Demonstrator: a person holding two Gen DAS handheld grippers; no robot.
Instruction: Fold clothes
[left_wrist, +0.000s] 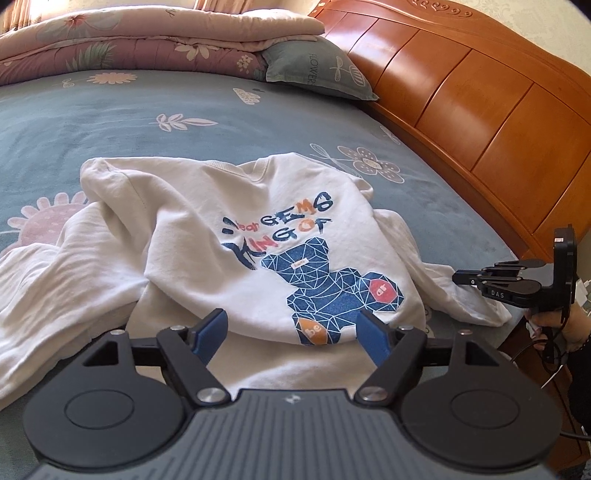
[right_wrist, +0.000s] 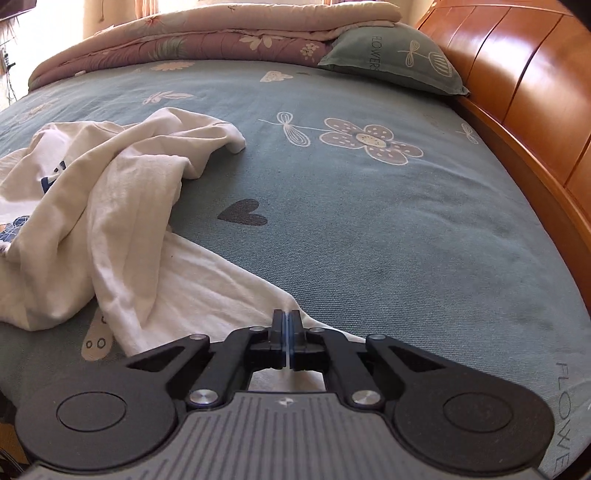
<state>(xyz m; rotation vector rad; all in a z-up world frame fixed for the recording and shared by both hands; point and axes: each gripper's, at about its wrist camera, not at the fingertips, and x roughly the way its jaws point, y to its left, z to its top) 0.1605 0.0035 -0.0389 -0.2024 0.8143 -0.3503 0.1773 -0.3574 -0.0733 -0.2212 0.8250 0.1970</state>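
A white sweatshirt (left_wrist: 207, 236) with a blue bear print lies crumpled, print up, on the blue-green bed sheet (left_wrist: 110, 122). My left gripper (left_wrist: 291, 328) hovers over the garment's near hem, its blue pads (left_wrist: 210, 332) wide apart with nothing between them. In the left wrist view, my right gripper (left_wrist: 458, 277) is at the shirt's right side, held by a hand. Seen from the right wrist, my right gripper (right_wrist: 286, 318) has its jaws pressed together on the edge of the sweatshirt (right_wrist: 207, 280), with a thin pale line of cloth between the pads.
A wooden headboard (left_wrist: 480, 110) runs along the right side of the bed. A grey-green pillow (left_wrist: 317, 70) and a folded pink floral quilt (left_wrist: 129, 40) lie at the far end. Open sheet (right_wrist: 388, 229) stretches right of the shirt.
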